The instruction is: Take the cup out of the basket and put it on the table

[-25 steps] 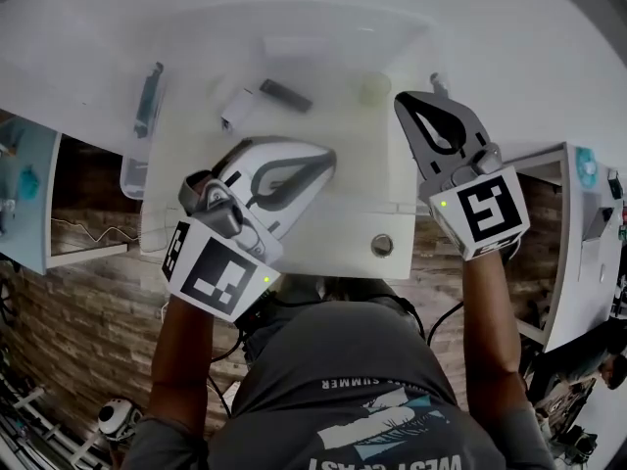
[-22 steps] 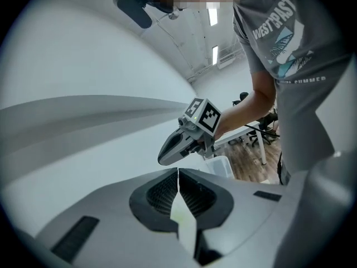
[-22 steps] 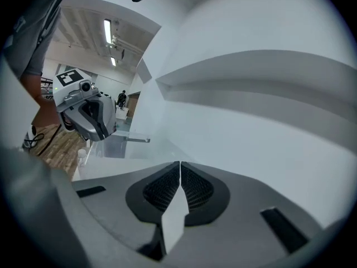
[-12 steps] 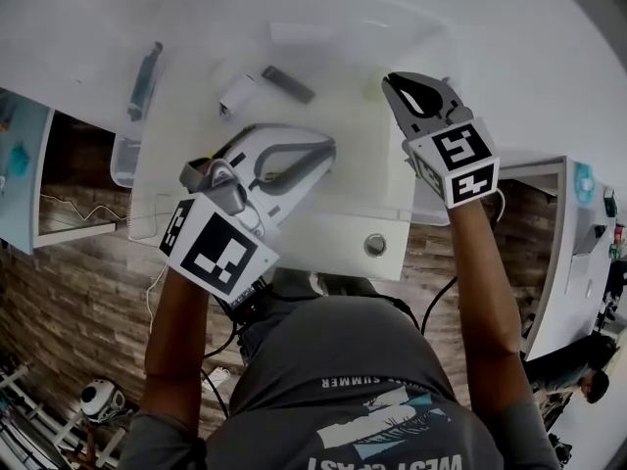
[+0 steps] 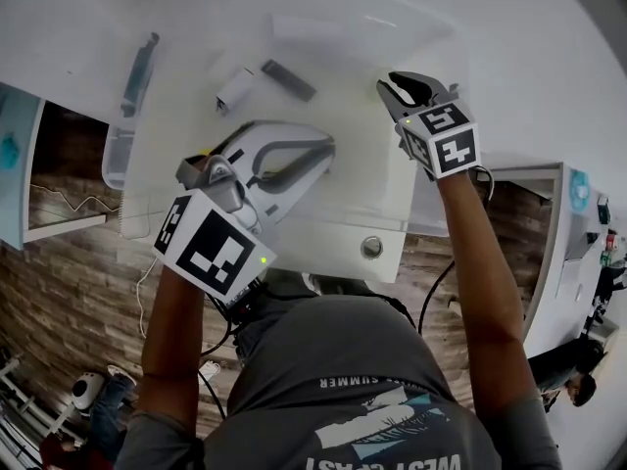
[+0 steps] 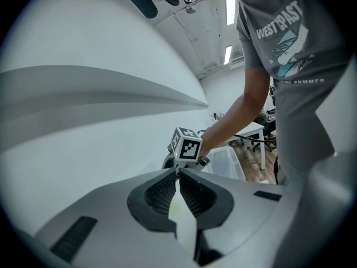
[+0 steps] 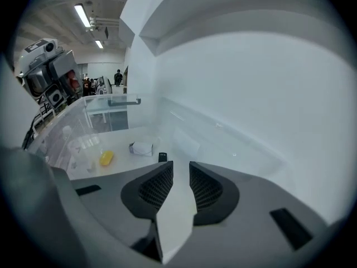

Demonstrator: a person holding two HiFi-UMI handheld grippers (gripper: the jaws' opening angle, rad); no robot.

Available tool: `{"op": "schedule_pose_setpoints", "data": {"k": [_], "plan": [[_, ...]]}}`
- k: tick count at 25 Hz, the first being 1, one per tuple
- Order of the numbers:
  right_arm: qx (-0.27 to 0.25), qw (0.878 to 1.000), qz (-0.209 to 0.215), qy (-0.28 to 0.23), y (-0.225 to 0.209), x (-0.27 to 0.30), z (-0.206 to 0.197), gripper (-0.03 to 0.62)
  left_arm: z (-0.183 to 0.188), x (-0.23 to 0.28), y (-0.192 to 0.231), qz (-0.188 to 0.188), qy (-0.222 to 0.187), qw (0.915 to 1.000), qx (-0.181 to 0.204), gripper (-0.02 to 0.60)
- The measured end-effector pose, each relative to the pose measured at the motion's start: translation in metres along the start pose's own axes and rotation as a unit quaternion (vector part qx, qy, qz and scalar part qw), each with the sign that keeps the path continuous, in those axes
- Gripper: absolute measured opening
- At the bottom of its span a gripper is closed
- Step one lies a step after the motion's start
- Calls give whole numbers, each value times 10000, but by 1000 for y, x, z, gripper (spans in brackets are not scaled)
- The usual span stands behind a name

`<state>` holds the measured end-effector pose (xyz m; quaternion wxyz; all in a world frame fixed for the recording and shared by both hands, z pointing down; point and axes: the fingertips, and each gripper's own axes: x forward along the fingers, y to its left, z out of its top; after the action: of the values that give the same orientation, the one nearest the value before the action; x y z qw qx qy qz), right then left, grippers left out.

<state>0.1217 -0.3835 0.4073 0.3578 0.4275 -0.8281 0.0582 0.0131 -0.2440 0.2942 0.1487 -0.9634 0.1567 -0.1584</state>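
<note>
My right gripper (image 5: pixel 394 86) hangs over the far middle of the white table (image 5: pixel 333 213). Its jaws are opening and a narrow gap shows between them (image 7: pixel 181 169), with nothing in it. My left gripper (image 5: pixel 330 153) lies low over the table's middle and points right, its tips together (image 6: pixel 177 175). A pale greenish patch (image 6: pixel 178 208) shows behind the left jaws; I cannot tell whether it is the cup. The clear plastic basket (image 7: pixel 83 127) stands at the table's left end (image 5: pixel 116 164). No cup shows plainly in the head view.
A small white box (image 5: pixel 235 91) (image 7: pixel 142 148) and a dark flat object (image 5: pixel 289 81) (image 7: pixel 162 157) lie on the far table. A yellow item (image 7: pixel 106 158) rests in the basket. A round metal fitting (image 5: pixel 371 248) sits near the table's front edge.
The right gripper has moved forward and left, over the spot where a pale cup stood on the table a second ago. Its jaws have parted. The left gripper has barely moved.
</note>
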Motion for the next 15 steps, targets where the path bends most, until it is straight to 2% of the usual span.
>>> {"op": "schedule_pose_setpoints", "data": {"k": [6, 15], "plan": [[258, 9978, 15, 609, -14, 35, -37, 112, -10, 2, 7, -20, 12, 9999, -112, 12], [393, 9896, -35, 1382, -26, 82, -76, 132, -25, 7, 15, -55, 53, 9994, -336, 77]]}}
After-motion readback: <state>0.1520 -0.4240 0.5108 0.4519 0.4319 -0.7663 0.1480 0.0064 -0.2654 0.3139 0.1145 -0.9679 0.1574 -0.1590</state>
